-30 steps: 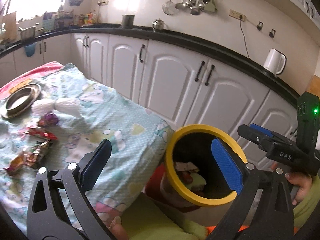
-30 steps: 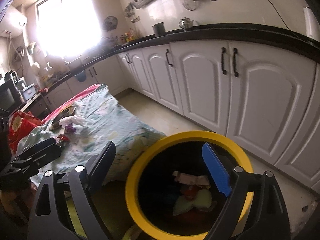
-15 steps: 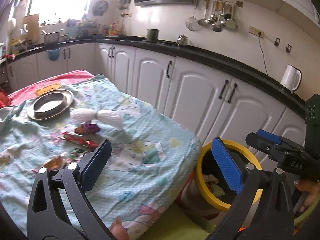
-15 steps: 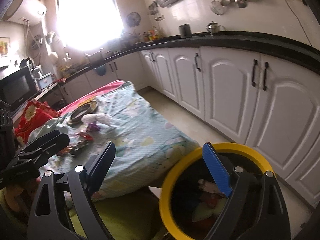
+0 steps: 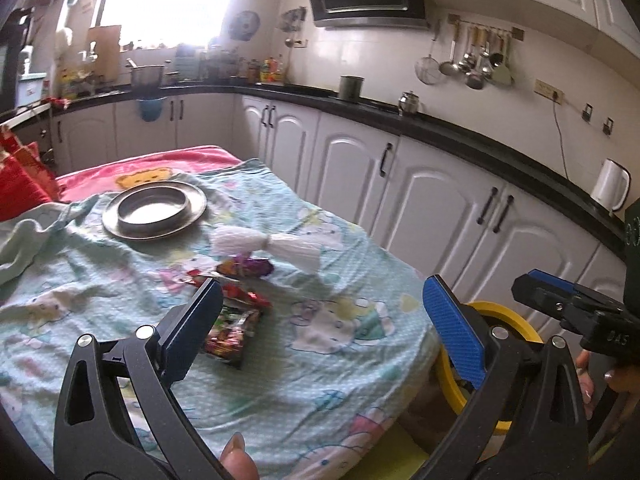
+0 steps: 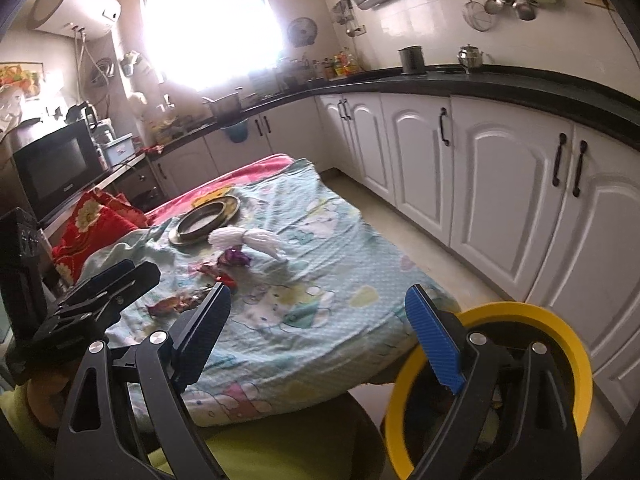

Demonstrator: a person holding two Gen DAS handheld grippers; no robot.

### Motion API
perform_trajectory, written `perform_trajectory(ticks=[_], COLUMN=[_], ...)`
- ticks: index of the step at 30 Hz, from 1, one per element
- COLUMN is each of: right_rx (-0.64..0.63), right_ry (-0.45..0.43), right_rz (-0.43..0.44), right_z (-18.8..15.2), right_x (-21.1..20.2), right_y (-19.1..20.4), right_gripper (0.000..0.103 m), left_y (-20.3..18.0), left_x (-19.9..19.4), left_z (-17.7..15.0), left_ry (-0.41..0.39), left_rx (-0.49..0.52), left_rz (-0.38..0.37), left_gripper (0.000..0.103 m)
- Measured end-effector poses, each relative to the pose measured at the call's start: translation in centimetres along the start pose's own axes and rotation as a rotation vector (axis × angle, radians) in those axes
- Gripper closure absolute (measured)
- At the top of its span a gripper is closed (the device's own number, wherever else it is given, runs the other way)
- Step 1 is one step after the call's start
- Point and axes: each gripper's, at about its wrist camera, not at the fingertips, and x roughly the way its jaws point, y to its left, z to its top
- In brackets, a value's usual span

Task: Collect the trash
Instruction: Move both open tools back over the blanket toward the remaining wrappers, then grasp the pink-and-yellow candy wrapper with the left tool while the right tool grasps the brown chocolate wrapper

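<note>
STEP: reach for next wrapper | LEFT hand-held gripper (image 5: pixel 320 316): jaws wide, empty | RIGHT hand-held gripper (image 6: pixel 316 320): jaws wide, empty | TRASH: wrappers (image 5: pixel 232 332) lay on table (image 5: pixel 352 360) just ahead of left jaws; bin (image 6: pixel 560 340) sat beside right jaws | ADVICE: straddle one wrapper, avoid pinching cloth, then close.

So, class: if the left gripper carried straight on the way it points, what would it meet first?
Probably the cloth-covered table, just right of the snack wrappers; the open left gripper holds nothing, though depth is unclear.
</note>
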Motion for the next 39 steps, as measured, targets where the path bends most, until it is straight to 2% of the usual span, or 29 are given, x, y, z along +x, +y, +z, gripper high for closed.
perform_trajectory(ticks=[15,24,31,35,39], right_rx=[-0.092,-0.154,-0.172,-0.17,-0.159], right_ry=[0.044,0.105,0.16,0.215,0.264], right_rz=[0.079,0.122,0.148,0.159,0.172], right_z=[1.7,1.6,1.4,1.0,0.3], right_x=[4.4,8.1,11.6,14.1,16.2], right_y=[6.0,9.8,12.1,13.0,13.9], right_gripper=[0.015,0.015,0.015,0.026,0.033], left_y=[8.1,12.7,15.5,16.8,16.9], left_x=[-1.1,-1.1,-0.2,0.6,1.4], left_z=[0.0,-0.7,-1.8,-2.7,-3.3], left_ry=[-0.021,0.012,0.087,0.131,0.162], left_rx=[-0.116,-0.17,-0.172,-0.191,-0.184], left_rz=[0.141,0.218,0.226,0.203,0.156], left_gripper=[0.011,0.011,0.011,0.013,0.022])
